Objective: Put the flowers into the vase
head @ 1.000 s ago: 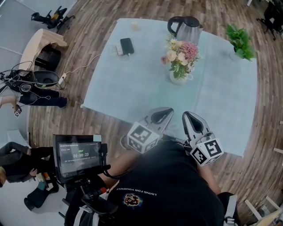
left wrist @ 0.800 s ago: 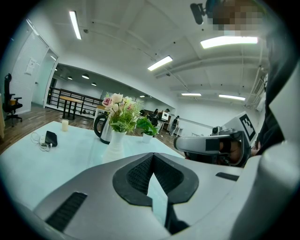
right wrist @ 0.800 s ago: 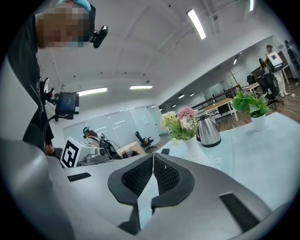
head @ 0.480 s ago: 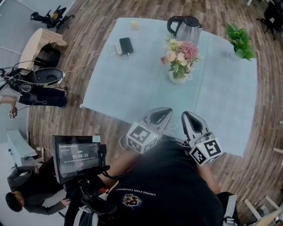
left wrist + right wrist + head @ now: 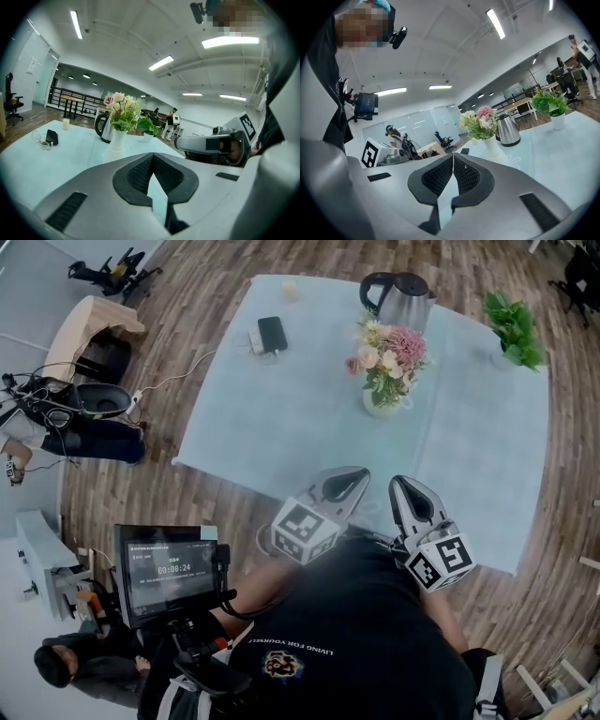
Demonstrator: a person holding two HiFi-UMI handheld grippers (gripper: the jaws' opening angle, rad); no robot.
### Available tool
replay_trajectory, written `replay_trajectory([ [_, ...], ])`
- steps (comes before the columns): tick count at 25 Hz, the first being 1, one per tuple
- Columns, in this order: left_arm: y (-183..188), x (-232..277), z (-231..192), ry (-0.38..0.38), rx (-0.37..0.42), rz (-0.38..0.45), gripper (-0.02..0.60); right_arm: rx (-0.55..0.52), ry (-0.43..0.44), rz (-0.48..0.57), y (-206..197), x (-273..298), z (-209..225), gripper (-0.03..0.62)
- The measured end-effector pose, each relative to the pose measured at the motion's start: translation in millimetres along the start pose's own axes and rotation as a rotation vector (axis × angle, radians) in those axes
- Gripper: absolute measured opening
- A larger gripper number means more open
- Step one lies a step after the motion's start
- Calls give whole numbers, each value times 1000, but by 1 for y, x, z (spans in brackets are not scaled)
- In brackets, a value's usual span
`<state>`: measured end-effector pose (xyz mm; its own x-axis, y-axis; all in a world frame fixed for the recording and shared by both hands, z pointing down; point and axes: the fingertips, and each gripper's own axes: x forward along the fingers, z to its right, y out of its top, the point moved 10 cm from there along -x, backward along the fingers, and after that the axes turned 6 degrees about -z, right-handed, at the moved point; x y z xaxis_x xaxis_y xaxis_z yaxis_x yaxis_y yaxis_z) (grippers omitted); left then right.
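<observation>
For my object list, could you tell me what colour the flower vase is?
The vase is white, clearest in the left gripper view.

wood-plank floor (image 5: 141,502) all round, pale blue-covered table (image 5: 281,418) centre frame; left gripper view: white ceiling, strip lights (image 5: 229,42) top right, black railing (image 5: 89,96) mid left, office chair (image 5: 11,101) left edge; right gripper view: glass partitions (image 5: 426,123) centre-left

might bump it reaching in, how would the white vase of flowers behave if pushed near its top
Probably tippy: the vase looks narrow and tall, with a wide bunch of flowers above its mouth. It looks like ceramic, so likely rigid and breakable. On the smooth table a low push may slide it.
</observation>
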<state>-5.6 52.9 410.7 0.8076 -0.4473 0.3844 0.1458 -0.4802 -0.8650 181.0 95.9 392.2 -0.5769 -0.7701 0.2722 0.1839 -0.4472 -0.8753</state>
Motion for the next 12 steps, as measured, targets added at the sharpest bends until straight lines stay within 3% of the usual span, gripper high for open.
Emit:
replay_trajectory([
  [9, 1, -1, -1, 1, -6, 5, 8, 3, 3, 3, 0, 2, 1, 20],
  [12, -2, 0, -5, -40, -78, 24, 8, 5, 1, 4, 0, 1, 1, 20],
])
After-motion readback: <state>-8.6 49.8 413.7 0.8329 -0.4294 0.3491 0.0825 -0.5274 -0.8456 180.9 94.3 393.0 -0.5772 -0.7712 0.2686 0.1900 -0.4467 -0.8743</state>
